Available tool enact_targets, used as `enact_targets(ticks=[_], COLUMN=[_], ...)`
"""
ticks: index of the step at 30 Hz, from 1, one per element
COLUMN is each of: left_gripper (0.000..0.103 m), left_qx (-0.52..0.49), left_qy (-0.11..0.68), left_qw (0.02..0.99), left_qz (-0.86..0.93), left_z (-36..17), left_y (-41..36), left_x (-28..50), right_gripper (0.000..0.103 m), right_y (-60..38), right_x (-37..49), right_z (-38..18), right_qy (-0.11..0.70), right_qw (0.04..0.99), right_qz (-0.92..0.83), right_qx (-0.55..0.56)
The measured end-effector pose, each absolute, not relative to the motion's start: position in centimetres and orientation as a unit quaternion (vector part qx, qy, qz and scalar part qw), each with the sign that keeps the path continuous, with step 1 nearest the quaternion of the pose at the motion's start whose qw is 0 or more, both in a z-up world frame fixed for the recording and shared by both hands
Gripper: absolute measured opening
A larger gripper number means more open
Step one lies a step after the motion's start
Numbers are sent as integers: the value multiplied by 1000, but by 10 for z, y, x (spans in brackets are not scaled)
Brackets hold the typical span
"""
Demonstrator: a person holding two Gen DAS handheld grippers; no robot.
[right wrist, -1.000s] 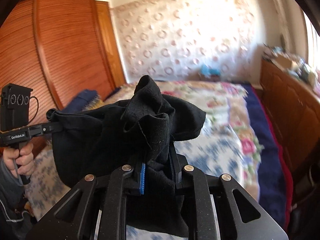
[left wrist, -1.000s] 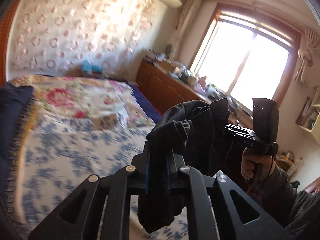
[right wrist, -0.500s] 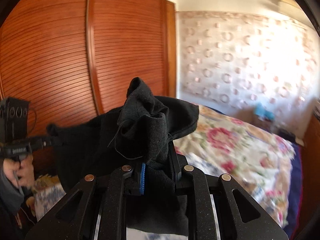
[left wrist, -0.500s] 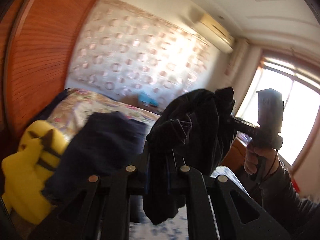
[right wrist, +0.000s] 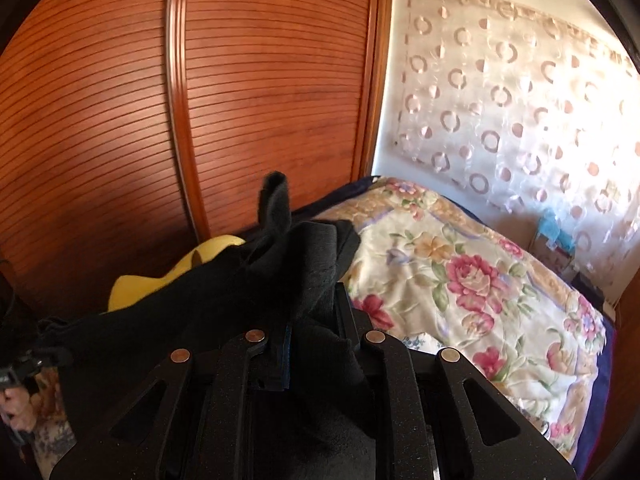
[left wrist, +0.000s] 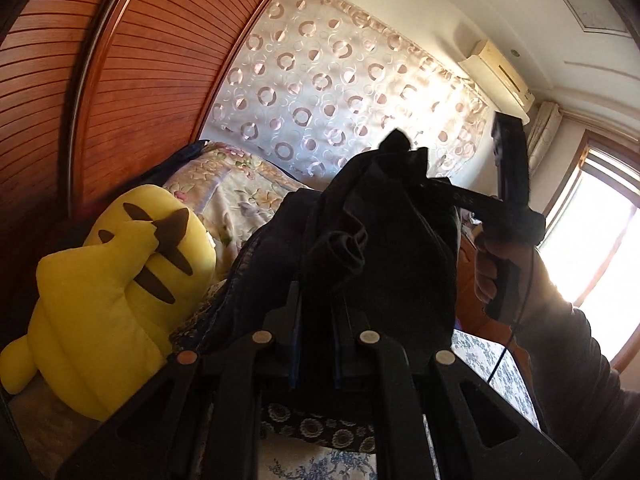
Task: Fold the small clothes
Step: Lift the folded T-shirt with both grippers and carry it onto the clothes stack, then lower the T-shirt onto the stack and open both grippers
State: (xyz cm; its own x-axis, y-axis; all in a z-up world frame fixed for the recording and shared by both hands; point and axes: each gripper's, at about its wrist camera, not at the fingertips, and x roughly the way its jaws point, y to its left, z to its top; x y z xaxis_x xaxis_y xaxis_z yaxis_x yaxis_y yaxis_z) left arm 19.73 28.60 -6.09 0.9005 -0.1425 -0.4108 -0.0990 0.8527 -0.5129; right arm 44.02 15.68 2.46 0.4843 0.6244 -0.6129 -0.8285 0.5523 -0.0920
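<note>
I hold 1 black garment (left wrist: 384, 240) with 2 grippers: left (left wrist: 316, 320) and right (right wrist: 312, 340) both clamped on it, above bed (right wrist: 460, 280).

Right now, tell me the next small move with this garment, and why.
Probably lower it onto the bed and spread it flat. The black garment hangs bunched in the air, pinched by both the left gripper and right gripper, so no fold can start until it lies flat.
</note>
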Motion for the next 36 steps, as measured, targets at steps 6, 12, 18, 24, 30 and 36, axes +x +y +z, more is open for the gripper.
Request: enact_targets(ticks=[6, 12, 18, 24, 30, 36], left_gripper=[9, 11, 24, 38, 42, 43], left_qx=[-258, -219, -163, -111, -86, -71], left_qy=[233, 235, 234, 245, 249, 248], left_qw=[938, 947, 958, 962, 964, 966], left_qz=[5, 21, 38, 38, 39, 27], left_z=[-66, -54, -37, -25, -18, -11], left_y=[291, 285, 269, 249, 230, 202], left_x=[195, 193, 185, 178, 172, 163], right_gripper=[54, 55, 50, 51, 50, 55], right_y=[151, 116, 127, 131, 108, 65], right_x=[453, 434, 434, 456, 430, 385], right_z=[37, 55, 18, -7, 15, 31], right_qy=[246, 232, 275, 306, 285, 266], right_qw=[873, 868, 851, 853, 865, 874], right_qz=[379, 414, 414, 402, 396, 390], right_qx=[-184, -148, -173, -130, -118, -112])
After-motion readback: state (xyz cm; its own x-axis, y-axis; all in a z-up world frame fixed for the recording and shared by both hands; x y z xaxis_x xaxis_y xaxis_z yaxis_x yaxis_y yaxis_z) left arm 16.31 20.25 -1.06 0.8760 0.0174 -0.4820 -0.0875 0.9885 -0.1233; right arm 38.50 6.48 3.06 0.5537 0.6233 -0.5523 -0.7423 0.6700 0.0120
